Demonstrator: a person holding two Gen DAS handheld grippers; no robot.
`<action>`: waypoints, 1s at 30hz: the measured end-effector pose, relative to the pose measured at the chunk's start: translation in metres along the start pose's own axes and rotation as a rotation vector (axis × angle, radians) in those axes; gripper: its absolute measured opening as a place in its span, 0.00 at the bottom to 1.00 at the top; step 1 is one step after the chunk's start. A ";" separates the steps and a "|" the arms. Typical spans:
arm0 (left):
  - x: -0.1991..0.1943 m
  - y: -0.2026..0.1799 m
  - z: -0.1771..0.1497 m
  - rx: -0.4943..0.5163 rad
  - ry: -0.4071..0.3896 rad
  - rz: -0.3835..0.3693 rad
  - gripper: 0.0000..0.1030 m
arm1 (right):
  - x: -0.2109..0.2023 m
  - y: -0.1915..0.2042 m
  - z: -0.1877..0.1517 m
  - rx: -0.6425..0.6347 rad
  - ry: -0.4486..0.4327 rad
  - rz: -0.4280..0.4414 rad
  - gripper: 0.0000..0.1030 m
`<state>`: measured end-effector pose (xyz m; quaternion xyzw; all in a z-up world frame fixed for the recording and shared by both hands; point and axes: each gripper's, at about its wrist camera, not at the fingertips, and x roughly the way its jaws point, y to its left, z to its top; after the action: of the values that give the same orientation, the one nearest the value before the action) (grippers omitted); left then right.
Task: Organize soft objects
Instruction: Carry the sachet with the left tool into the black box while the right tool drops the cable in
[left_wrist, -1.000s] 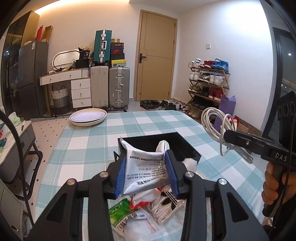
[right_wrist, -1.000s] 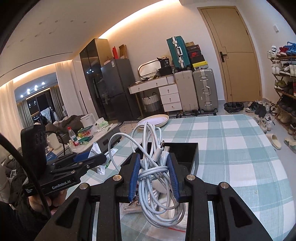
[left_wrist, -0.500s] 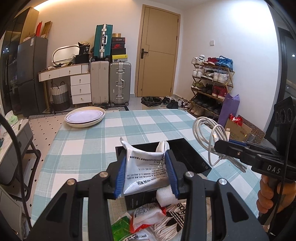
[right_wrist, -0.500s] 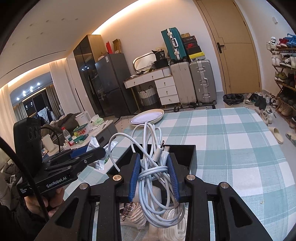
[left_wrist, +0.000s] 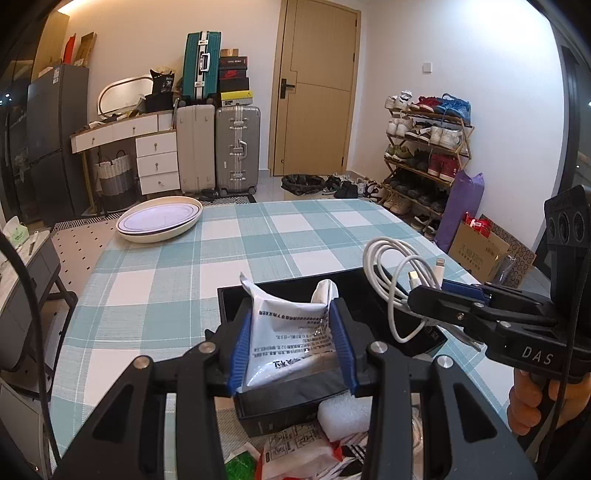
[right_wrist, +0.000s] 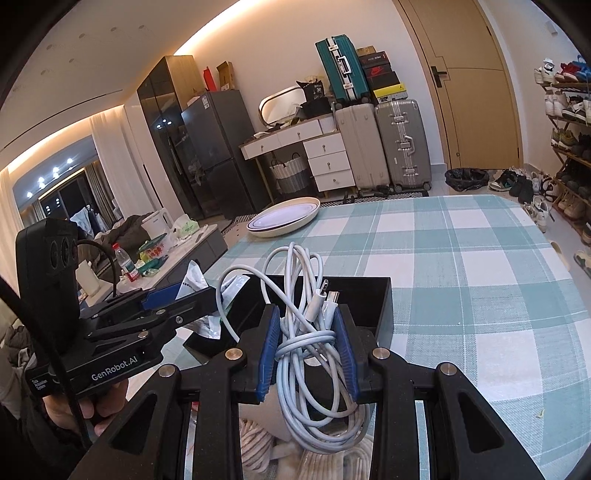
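Observation:
My left gripper (left_wrist: 290, 347) is shut on a white printed packet (left_wrist: 290, 332) and holds it over the near edge of an open black box (left_wrist: 354, 291) on the checked table. My right gripper (right_wrist: 308, 350) is shut on a coiled white charging cable (right_wrist: 306, 332) just over the same box (right_wrist: 369, 299); it shows at the right of the left wrist view (left_wrist: 428, 295), with the cable (left_wrist: 391, 280) above the box's right side. Under the grippers lie a white foam block (left_wrist: 343, 415), packets (left_wrist: 291, 454) and striped cloth (right_wrist: 255, 446).
A cream oval dish (left_wrist: 160, 219) sits at the table's far left corner. The teal checked tablecloth (left_wrist: 280, 240) stretches beyond the box. Suitcases (left_wrist: 236, 147), drawers, a door and a shoe rack (left_wrist: 424, 147) stand behind. A cluttered side table (right_wrist: 162, 254) is to the left.
Both grippers have moved forward and closer together over the black box, each still holding its item. The pile of packets has slid down and mostly out of the left wrist view.

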<state>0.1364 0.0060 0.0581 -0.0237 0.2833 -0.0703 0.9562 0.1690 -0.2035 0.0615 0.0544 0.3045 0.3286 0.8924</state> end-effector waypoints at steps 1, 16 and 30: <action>0.003 -0.001 0.000 0.002 0.003 0.001 0.38 | 0.003 -0.001 0.001 0.003 0.004 0.000 0.29; 0.029 0.001 0.000 0.009 0.048 -0.003 0.38 | 0.033 -0.009 0.006 -0.012 0.039 -0.023 0.29; 0.007 0.000 -0.003 0.028 0.034 0.001 0.89 | 0.001 -0.009 -0.003 -0.046 0.038 -0.087 0.80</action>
<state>0.1408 0.0050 0.0519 -0.0087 0.2987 -0.0741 0.9514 0.1728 -0.2101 0.0563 0.0144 0.3160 0.2974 0.9008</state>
